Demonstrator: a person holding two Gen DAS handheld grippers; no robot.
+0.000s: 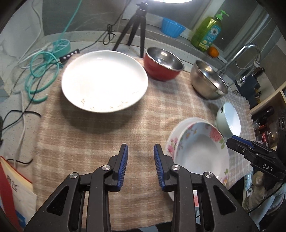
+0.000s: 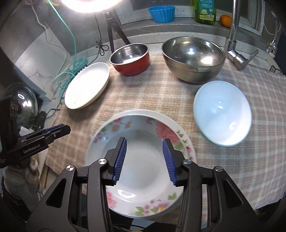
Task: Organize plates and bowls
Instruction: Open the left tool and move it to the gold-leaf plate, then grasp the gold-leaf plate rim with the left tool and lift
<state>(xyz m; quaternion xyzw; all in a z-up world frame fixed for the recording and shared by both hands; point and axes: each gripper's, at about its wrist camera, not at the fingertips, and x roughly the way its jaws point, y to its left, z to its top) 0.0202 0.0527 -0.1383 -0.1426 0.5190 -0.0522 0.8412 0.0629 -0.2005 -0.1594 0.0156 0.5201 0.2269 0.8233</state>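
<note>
A floral plate point(image 2: 143, 160) sits stacked on another white plate point(image 2: 160, 114) at the front of the checked cloth; it also shows in the left wrist view point(image 1: 200, 151). My right gripper point(image 2: 144, 158) hovers open and empty above it. My left gripper point(image 1: 140, 164) is open and empty over bare cloth, left of the floral plate. A plain white plate point(image 1: 104, 80) lies at the back left. A red bowl point(image 1: 163, 63), a steel bowl point(image 1: 207, 80) and a pale bowl point(image 1: 228, 118) stand behind and right.
A tripod point(image 1: 137, 26), teal cable point(image 1: 42, 71) and power strip point(image 1: 69, 55) lie at the back left. A blue cup point(image 2: 161, 13), soap bottle point(image 2: 205, 10), orange point(image 2: 225, 20) and faucet point(image 2: 234, 35) are at the back. A book point(image 1: 14, 192) lies at the left.
</note>
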